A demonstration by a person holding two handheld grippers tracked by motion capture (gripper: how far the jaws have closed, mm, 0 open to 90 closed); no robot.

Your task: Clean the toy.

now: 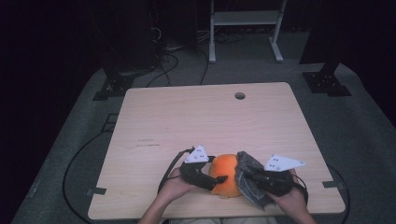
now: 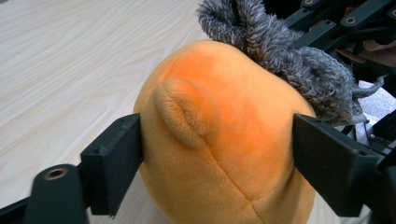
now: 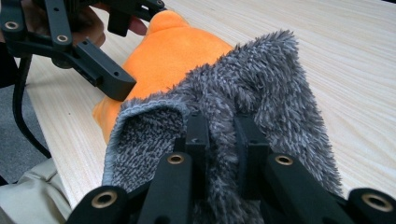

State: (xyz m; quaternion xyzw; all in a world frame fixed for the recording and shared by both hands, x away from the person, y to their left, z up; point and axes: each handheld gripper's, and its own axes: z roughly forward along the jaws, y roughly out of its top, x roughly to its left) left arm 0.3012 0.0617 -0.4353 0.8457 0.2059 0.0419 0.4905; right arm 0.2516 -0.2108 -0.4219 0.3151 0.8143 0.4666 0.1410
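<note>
left gripper (image 2: 217, 154): jaws clamp orange plush toy (image 2: 224, 140) between them | right gripper (image 3: 219, 140): pinches grey fleece cloth (image 3: 261, 88) | cloth touches toy's top, wiping looks barely begun

The table (image 1: 187, 121) stretches away beyond the grippers, its hole (image 1: 240, 95) far ahead near the back edge. A white rack (image 1: 245, 21) stands on the floor (image 1: 359, 126) farther off, with cables (image 1: 173, 60) to its left.

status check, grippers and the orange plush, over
Left gripper clamped on orange plush. Right gripper shut on grey fuzzy cloth, draped against plush. Table otherwise bare.
</note>
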